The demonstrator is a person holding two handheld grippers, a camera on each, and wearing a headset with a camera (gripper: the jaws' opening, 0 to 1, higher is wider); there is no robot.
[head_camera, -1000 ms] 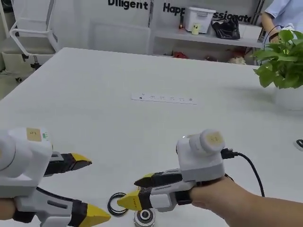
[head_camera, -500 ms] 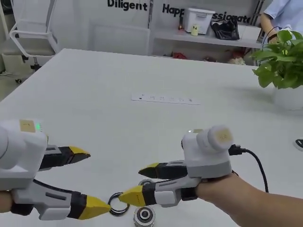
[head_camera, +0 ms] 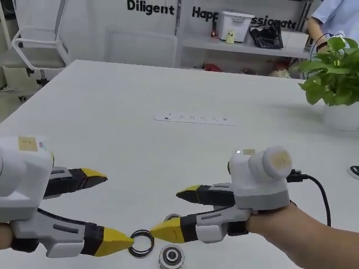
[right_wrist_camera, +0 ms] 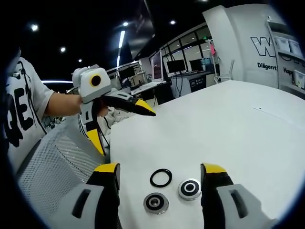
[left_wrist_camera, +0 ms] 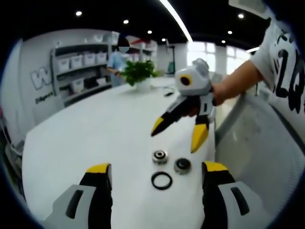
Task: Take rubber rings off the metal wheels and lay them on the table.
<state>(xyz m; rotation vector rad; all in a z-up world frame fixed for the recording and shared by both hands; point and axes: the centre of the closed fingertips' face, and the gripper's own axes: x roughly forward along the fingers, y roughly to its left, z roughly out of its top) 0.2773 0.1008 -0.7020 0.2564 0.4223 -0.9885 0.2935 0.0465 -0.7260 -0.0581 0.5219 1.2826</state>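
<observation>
Hovering wide-open and empty with yellow-tipped left gripper (head_camera: 116, 210) and right gripper (head_camera: 165, 213) over loose black rubber ring (right_wrist_camera: 161, 177) lying on white table (head_camera: 168, 145) beside two silver metal wheels (right_wrist_camera: 189, 189); next, likely pinching a ring off a wheel.

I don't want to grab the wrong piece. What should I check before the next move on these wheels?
1. Left gripper open and holding nothing: ok.
2. Right gripper open and holding nothing: ok.
3. Loose rubber ring lies flat on the table, touching neither wheel: ok.
4. Nearer metal wheel and farther metal wheel lie uncovered between the jaws in the right gripper view: ok.
5. Which wheel has a rubber ring on it: cannot tell.
</observation>
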